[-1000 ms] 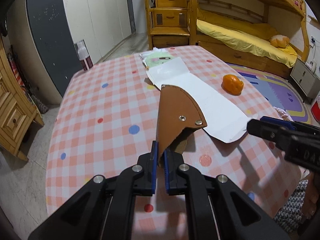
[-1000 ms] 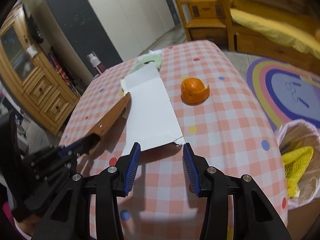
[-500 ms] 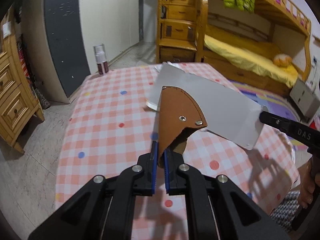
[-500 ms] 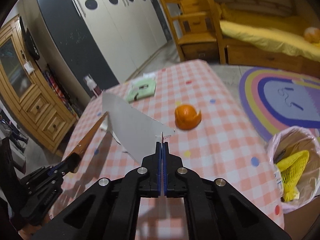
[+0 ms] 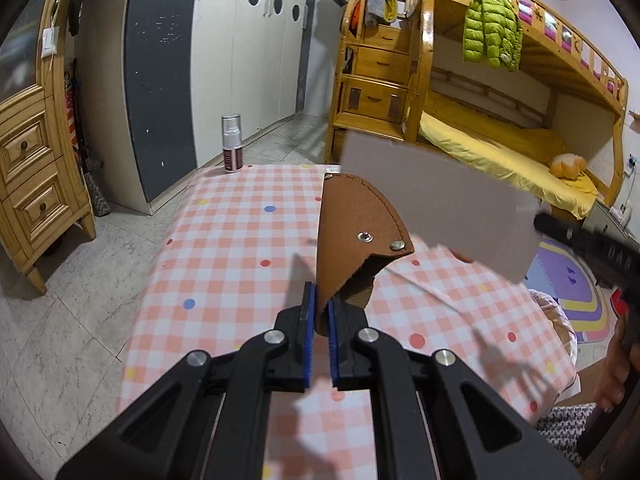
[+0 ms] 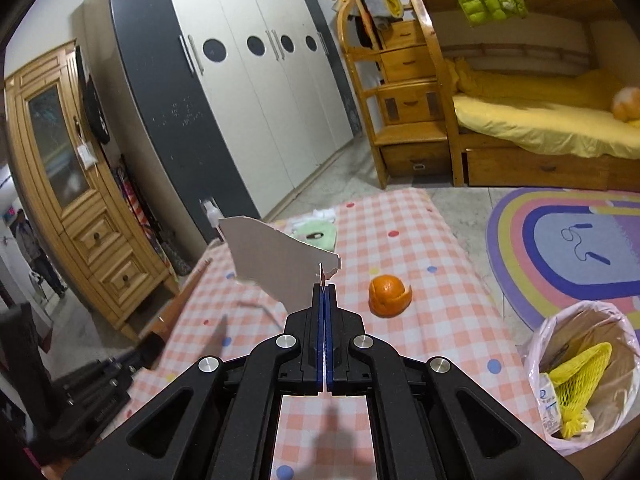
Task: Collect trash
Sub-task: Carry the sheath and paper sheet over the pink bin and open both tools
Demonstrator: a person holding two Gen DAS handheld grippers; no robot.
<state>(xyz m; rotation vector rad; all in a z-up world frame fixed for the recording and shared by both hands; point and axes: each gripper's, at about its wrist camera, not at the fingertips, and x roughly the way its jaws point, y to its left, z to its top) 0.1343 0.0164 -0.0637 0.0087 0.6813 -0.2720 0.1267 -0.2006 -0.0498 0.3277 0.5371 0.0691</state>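
Note:
My left gripper (image 5: pixel 321 298) is shut on a brown leather sheath (image 5: pixel 352 236), held upright above the checked tablecloth (image 5: pixel 240 248). My right gripper (image 6: pixel 324 294) is shut on the torn corner of a grey-white cardboard sheet (image 6: pixel 272 264), which hangs in the air over the table. In the left wrist view the cardboard sheet (image 5: pixel 440 196) floats behind the sheath, with the right gripper (image 5: pixel 538 220) at its right edge. An orange peel (image 6: pixel 388 295) lies on the table right of my right gripper. A trash bag (image 6: pixel 588 376) with yellow netting stands on the floor at lower right.
A green-and-white packet (image 6: pixel 316 234) lies at the table's far end. A spray bottle (image 5: pixel 232 143) stands at the far left corner. Wardrobes, a wooden cabinet (image 6: pixel 80 208), a bunk bed (image 5: pixel 500 120) and a round rug (image 6: pixel 576 248) surround the table. A person's hand (image 5: pixel 616 368) holds the right gripper.
The right gripper closed on the cardboard sheet's corner and lifted it off the table. Both grippers rose; the left kept its hold on the sheath.

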